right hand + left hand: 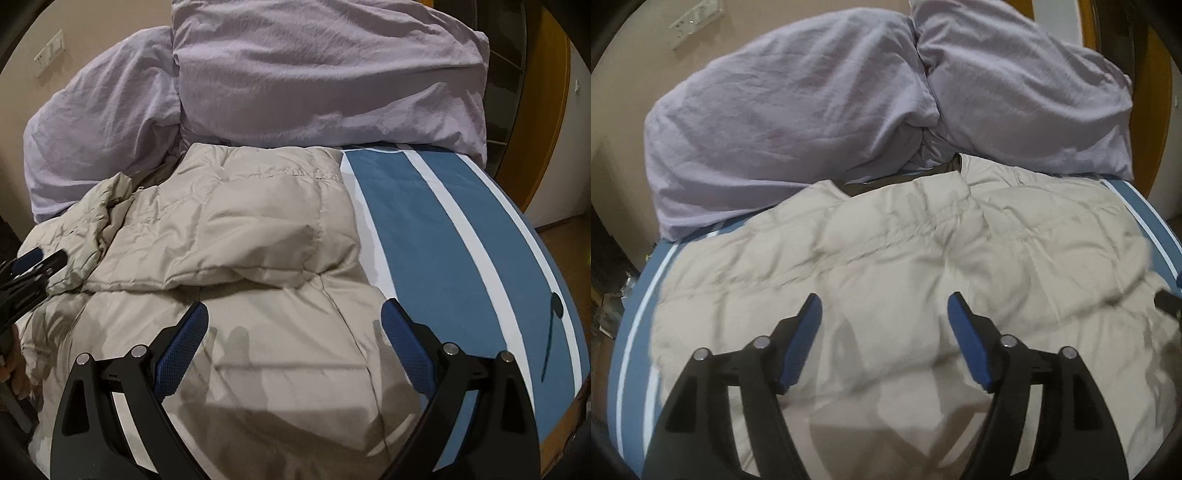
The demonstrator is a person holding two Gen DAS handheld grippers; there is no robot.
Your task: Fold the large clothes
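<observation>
1. Left wrist view shows our left tool (884,306) hovering with its blue-padded fingers spread wide and nothing between them, above the beige quilted puffer jacket (905,258) that lies spread across the blue bed sheet with white stripes (639,314).
2. Right wrist view shows our right tool (293,314) likewise wide open and empty, poised over the jacket's near right part, just short of the edge where the padding meets the bare sheet.
3. We judge the fold to be under way: one padded panel (258,206) already lies doubled over the body, so the next grip should probably take a free edge or sleeve, not the middle.
4. We should bring each tool down onto a seam or hem, where the filling is thinner, so the pads bite cloth and not a slippery air-filled bulge.
5. We should take both layers of the edge, lift only enough to clear the bed, and carry the two sides across together so the crease runs straight.
6. We must keep clear of the two crumpled lilac pillows (812,110) that press against the collar end, since dragging the jacket toward them would bunch it.
7. We should press the fold flat before letting go, because puffed fabric of this kind probably springs back.
</observation>
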